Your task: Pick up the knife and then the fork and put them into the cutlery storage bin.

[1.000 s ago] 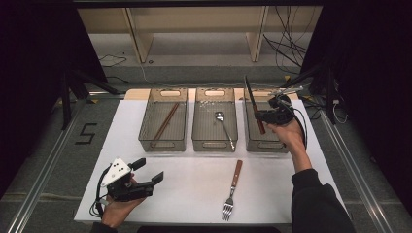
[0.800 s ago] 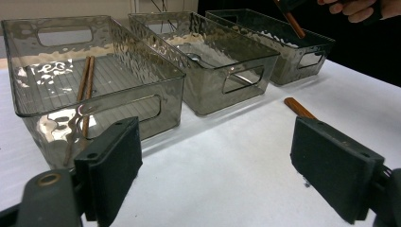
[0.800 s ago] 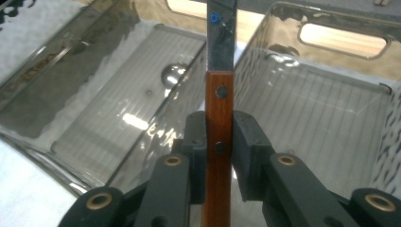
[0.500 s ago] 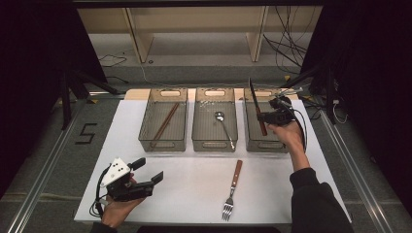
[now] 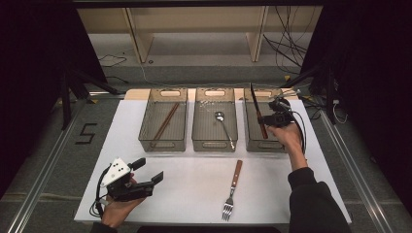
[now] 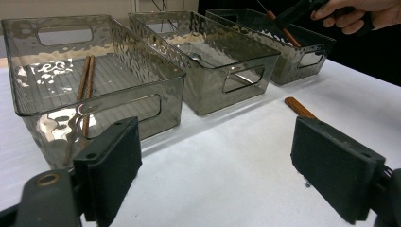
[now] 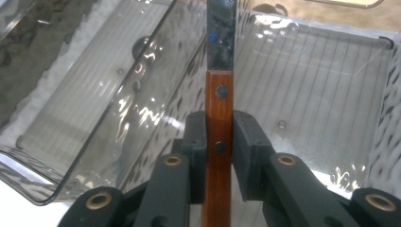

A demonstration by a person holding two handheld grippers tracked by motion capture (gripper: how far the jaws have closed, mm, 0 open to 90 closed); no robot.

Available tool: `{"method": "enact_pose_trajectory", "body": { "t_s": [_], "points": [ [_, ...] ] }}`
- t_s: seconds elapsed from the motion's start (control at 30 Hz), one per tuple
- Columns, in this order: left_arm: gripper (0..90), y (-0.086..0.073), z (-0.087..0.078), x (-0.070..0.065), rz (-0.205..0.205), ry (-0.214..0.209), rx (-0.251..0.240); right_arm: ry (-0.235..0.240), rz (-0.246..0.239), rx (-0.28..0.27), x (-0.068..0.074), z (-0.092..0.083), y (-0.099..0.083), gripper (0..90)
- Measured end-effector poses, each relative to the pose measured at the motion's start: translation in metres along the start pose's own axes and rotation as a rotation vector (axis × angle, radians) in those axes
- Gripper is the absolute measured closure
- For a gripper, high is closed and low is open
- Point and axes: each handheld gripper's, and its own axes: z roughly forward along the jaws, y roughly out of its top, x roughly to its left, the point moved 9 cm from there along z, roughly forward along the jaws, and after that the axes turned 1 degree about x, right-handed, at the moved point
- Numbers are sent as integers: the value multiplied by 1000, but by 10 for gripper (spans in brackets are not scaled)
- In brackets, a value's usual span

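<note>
Right tongs [image 7: 219, 137] tight on knife [image 7: 219, 94] above right bin [image 5: 252, 141] — left tongs [image 6: 217, 175] wide, idle

My right gripper [image 5: 266, 116] is held out at arm's length, its fingers [image 7: 248, 142] clamped from both sides. My left gripper [image 5: 148, 171] lies low and near me in my left hand [image 5: 116, 208], fingers [image 6: 111, 165] wide apart, pointing forward.
</note>
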Motion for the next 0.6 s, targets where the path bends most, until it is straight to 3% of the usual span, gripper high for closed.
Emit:
{"method": "enact_pose_trajectory", "body": {
  "t_s": [0.4, 0.6],
  "points": [
    [166, 0, 1, 0, -2, 0, 1, -26, 7, 62, -7, 11, -14, 767],
    [165, -1, 1, -1, 0, 0, 5, -10, 17, 78, -6, 14, -18, 722]
  ]
}}
